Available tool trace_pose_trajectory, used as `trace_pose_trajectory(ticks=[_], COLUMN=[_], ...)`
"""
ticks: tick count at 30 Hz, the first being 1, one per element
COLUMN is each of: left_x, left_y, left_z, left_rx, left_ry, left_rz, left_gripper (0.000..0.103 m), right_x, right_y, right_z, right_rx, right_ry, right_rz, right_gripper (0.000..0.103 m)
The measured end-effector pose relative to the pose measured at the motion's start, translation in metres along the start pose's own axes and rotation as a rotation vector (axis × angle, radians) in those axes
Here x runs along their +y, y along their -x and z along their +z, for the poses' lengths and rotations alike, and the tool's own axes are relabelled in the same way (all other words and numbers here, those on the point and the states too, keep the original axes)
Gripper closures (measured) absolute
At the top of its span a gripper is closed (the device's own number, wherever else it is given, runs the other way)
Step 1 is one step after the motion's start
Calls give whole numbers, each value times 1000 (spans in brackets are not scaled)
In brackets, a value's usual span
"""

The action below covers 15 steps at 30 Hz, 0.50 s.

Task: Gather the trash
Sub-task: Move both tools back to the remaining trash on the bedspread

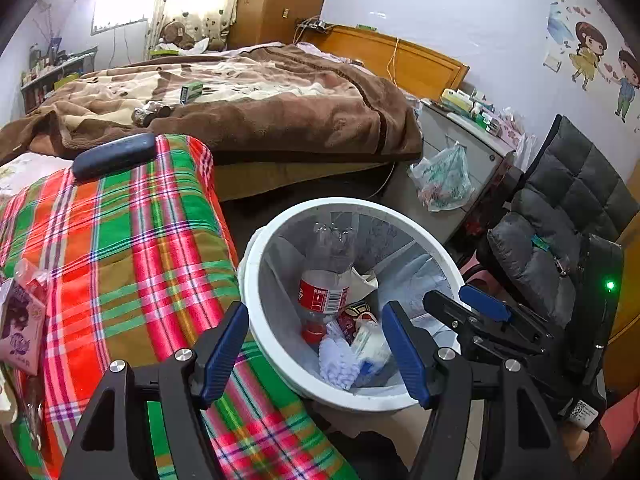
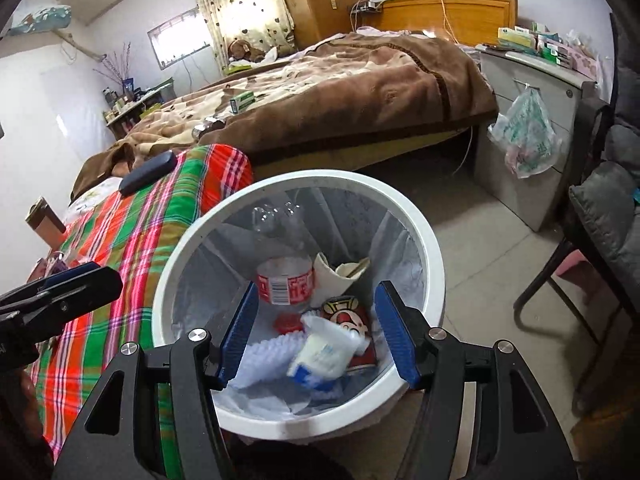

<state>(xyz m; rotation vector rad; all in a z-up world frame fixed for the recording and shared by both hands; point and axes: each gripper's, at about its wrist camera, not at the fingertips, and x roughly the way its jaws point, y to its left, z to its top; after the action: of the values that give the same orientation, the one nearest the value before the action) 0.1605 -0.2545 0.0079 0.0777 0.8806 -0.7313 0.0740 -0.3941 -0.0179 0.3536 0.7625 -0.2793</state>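
Beyond the left gripper (image 1: 316, 354), jaws parted and empty, the bin (image 1: 256, 248) already holds a bottle (image 1: 326, 280).

Under the right gripper (image 2: 316, 332) (also apart, empty), a wrapper (image 2: 324, 356) lies dropped; next, fetch the box (image 2: 243, 101) far ahead.

Pink packet (image 1: 20, 322) beside plaid quilt (image 1: 132, 240) cut by frame edge; bin (image 1: 280, 344) trash partly behind gripper fingers (image 1: 404, 350).

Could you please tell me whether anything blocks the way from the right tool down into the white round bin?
Nothing visible does: the right tool hangs open and empty over the white round bin, whose mouth is uncovered.
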Motion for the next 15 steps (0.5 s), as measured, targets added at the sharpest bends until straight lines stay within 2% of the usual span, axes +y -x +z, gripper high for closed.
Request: trace_pose_trajectory(ticks=[15], left_x=[31], left_y=[57], left_z=[-20], left_rx=[-94], left_ry=[58], left_rz=[72], left_gripper=[34], right_x=[39], right_y=[20], right_z=[-6], right_rx=[-77], right_ry=[56], right_rz=[66], right_gripper=[41])
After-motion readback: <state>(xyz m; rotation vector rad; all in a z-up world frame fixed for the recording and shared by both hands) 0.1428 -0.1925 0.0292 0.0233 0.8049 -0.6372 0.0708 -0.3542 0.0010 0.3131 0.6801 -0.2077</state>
